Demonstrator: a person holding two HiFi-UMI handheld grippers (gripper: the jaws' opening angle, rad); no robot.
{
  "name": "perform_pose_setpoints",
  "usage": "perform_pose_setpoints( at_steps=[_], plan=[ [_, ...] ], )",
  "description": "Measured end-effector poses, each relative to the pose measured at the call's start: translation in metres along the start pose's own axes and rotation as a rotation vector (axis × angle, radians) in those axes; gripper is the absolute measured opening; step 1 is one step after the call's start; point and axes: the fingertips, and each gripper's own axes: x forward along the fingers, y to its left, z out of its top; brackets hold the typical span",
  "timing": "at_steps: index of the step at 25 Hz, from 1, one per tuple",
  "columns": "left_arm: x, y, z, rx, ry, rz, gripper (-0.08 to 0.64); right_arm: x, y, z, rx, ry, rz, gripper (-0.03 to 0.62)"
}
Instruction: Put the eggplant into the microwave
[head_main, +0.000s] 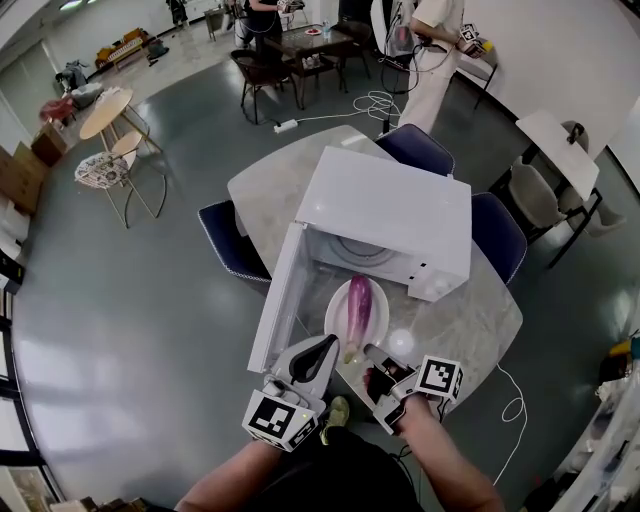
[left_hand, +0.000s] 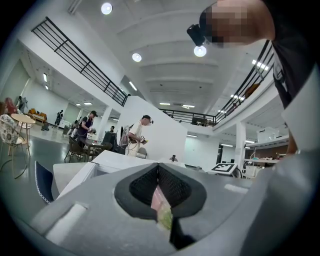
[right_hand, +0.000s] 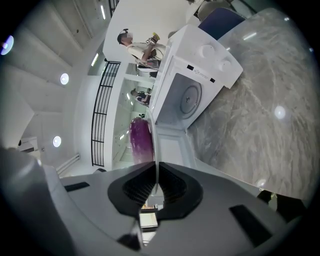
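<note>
In the head view, the microwave (head_main: 395, 205) sits on the table (head_main: 470, 320) with its door (head_main: 275, 300) swung wide to the left. Nothing but the turntable (head_main: 355, 250) shows in its cavity. Just in front of the opening is the plate (head_main: 335, 312), and the eggplant (head_main: 359, 305) lies lengthwise on it, stem end toward you. Your left gripper (head_main: 326, 348) meets the near left edge of the load and your right gripper (head_main: 372, 352) the near right. To do this well, carry the plate level and straight away from you, low enough to clear the top of the opening, and keep both grips even so the eggplant doesn't roll off sideways.

In the left gripper view, the left gripper (left_hand: 158, 172) has its pads closed. A pale pink and green sliver sits between them, which I take for the eggplant's (left_hand: 161, 207) stem end. The microwave (left_hand: 115, 161) lies ahead and to the left.

In the right gripper view, the right gripper (right_hand: 156, 170) is clamped on the thin rim of the plate (right_hand: 151, 135), seen edge-on. The eggplant (right_hand: 141, 140) rests on the plate's upper face. Beyond it the microwave (right_hand: 200, 60) stands open with its turntable (right_hand: 189, 100) bare. Aim the far rim at that disc's middle.
</note>
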Motion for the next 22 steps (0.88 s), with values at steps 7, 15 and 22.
perform_pose_setpoints(
  at_steps=[7,15,22],
  plan=[
    [0.026,0.012,-0.005,-0.011,0.000,-0.055,0.008,0.020,-0.016,0.017,0.006,-0.060,-0.044,0.020],
    [0.057,0.019,-0.037,-0.013,-0.008,-0.098,0.008,0.053,-0.066,0.047,0.046,-0.112,-0.070,0.020],
    [0.079,0.048,-0.072,-0.015,-0.002,-0.083,0.008,0.100,-0.115,0.077,0.092,-0.151,-0.084,0.020]
  ],
)
